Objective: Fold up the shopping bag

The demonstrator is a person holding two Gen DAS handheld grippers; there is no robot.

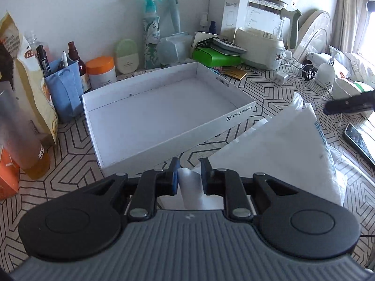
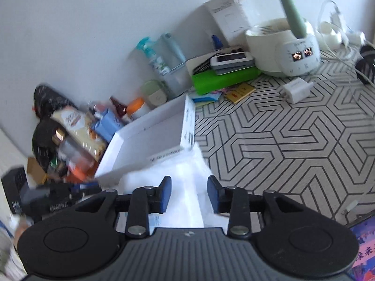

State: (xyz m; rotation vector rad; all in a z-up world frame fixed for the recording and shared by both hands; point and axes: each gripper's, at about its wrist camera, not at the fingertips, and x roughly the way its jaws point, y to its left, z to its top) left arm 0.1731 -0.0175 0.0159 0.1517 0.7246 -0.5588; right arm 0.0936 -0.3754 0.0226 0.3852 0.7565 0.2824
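Observation:
The white plastic shopping bag (image 1: 281, 145) lies on the patterned table, folded into a rough triangle with blue print along its right edge. My left gripper (image 1: 189, 175) is open, with a strip of the bag lying loose between its blue pads. The right gripper shows at the right edge of the left wrist view (image 1: 349, 105), above the bag's far corner. In the right wrist view the bag (image 2: 185, 173) lies under my right gripper (image 2: 189, 194), which is open over it. That view is blurred.
An empty white box lid (image 1: 164, 117) sits just beyond the bag. Bottles, jars, a blue pen holder (image 1: 63, 89), a green case (image 1: 218, 56) and a kettle (image 1: 264, 42) line the wall. A charger (image 2: 297, 89) and cables lie at the right.

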